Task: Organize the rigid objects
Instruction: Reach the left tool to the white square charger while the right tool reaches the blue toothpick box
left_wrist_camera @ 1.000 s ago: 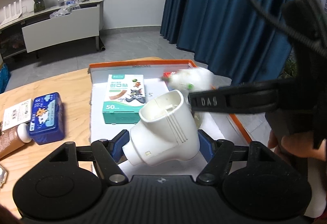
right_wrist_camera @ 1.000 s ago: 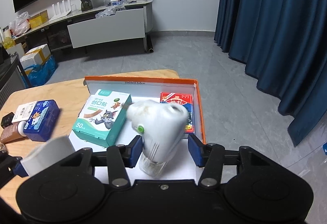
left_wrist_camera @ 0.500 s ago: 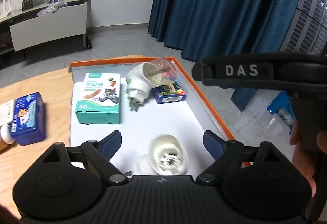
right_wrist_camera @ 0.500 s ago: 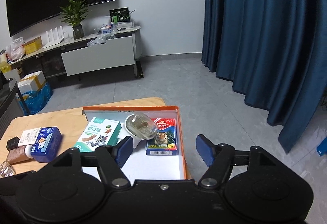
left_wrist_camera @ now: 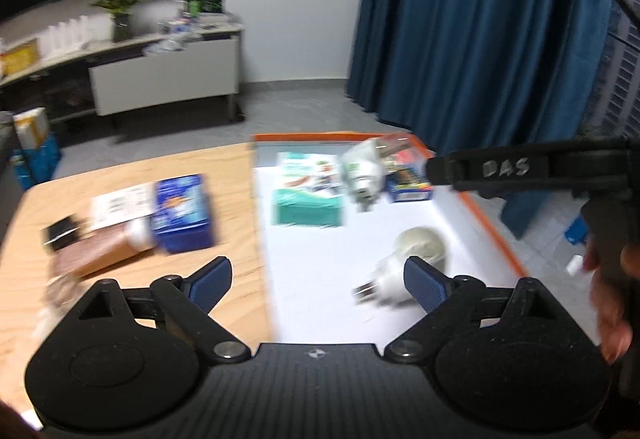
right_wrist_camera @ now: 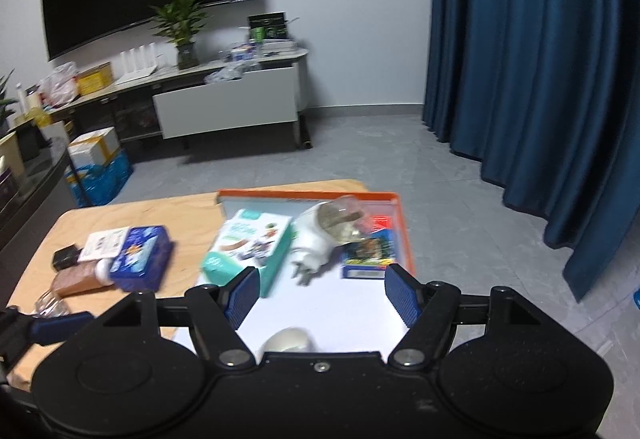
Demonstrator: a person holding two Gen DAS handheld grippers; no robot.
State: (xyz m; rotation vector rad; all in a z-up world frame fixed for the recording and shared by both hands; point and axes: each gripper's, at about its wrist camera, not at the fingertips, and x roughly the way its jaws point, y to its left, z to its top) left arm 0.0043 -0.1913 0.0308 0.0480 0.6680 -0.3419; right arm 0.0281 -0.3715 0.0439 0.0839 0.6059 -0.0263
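Note:
An orange-rimmed white tray (left_wrist_camera: 478, 217) (right_wrist_camera: 404, 235) lies on the wooden table. In it are a teal plaster box (left_wrist_camera: 308, 191) (right_wrist_camera: 248, 251), a white plug-in device with a clear bottle (left_wrist_camera: 362, 171) (right_wrist_camera: 324, 231), a card box (left_wrist_camera: 408, 183) (right_wrist_camera: 370, 253) and a second white plug-in device (left_wrist_camera: 404, 267) (right_wrist_camera: 288, 339). My left gripper (left_wrist_camera: 318, 281) is open and empty above the tray's left edge. My right gripper (right_wrist_camera: 320, 293) is open and empty above the tray; its body also shows in the left wrist view (left_wrist_camera: 560, 167).
Left of the tray lie a blue tin (left_wrist_camera: 182, 213) (right_wrist_camera: 140, 257), a white card (left_wrist_camera: 120, 201), a brown bottle (left_wrist_camera: 100, 253) (right_wrist_camera: 80, 279) and a small black box (right_wrist_camera: 66, 259). Blue curtains (right_wrist_camera: 540, 79) hang on the right; a TV bench (right_wrist_camera: 224, 99) stands behind.
One second ago each gripper held a white plug-in device. Both opened and left the devices in the tray. Both grippers have drawn back, the left one swinging leftward.

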